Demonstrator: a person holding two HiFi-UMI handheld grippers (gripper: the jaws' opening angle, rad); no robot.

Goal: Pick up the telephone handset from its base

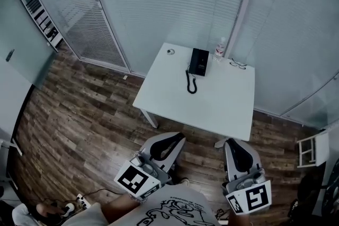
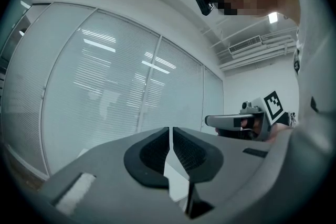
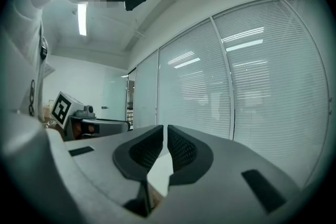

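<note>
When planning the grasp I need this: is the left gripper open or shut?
Shut. The left gripper shows its pads meeting at the tips in its own view, nothing between them.

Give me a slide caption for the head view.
Left claw and right claw, both shut, held short of the white table with the black telephone.

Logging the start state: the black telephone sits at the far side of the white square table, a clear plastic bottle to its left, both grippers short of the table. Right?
No. The head view shows the clear plastic bottle to the right of the black telephone, not left. The white square table, left gripper and right gripper are as stated.
</note>
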